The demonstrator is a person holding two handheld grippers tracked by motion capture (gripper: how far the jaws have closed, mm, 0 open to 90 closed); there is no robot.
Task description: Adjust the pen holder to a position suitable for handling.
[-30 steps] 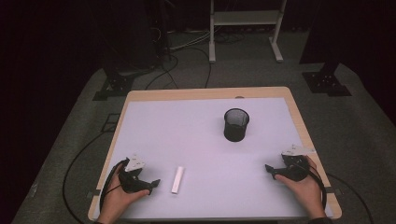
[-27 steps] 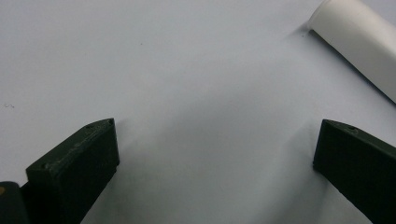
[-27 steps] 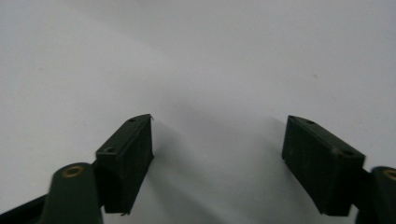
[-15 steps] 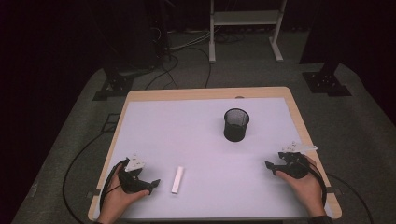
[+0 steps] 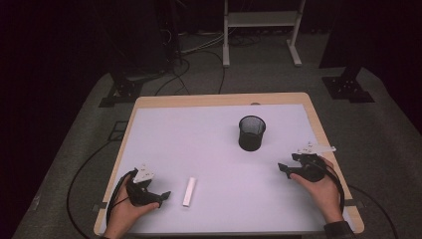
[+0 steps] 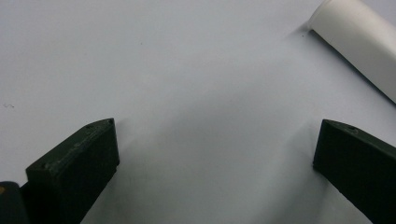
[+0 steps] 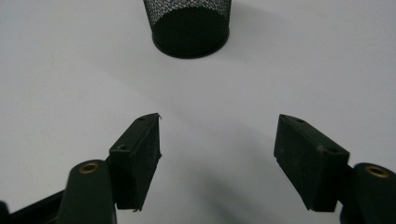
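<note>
Holding our left gripper: we keep the left gripper (image 5: 160,195) low at the near left side of the table (image 5: 209,149). Its jaws are spread wide with nothing between them.
Left gripper view: we see bare table between the two black jaws. The white tube (image 6: 359,42) lies up at the top right, past the right jaw and not touching it.
Left hand: our left hand (image 5: 130,206) comes in from the bottom edge and wraps the gripper's handle.
White tube: from the high view the white tube (image 5: 189,191) lies flat on the table, just beside the left gripper's tip. It points away from us, a little tilted.
Our right gripper: the right gripper (image 5: 284,169) rests low at the near right side of the table. Its jaws are spread wide too, and nothing is in them.
Right gripper view: we see bare table between the jaws, and the black mesh cup (image 7: 189,23) stands farther ahead, well past the jaw tips.
Right hand: our right hand (image 5: 321,186) holds the gripper from behind, with a dark sleeve at the bottom edge.
Black mesh cup: from the high view the black mesh cup (image 5: 252,133) stands upright, right of the middle of the table, near the right gripper and well apart from the white tube.
Table: it has a pale top with a wooden edge all round.
Floor: the grey floor (image 5: 74,164) has black cables on it.
</note>
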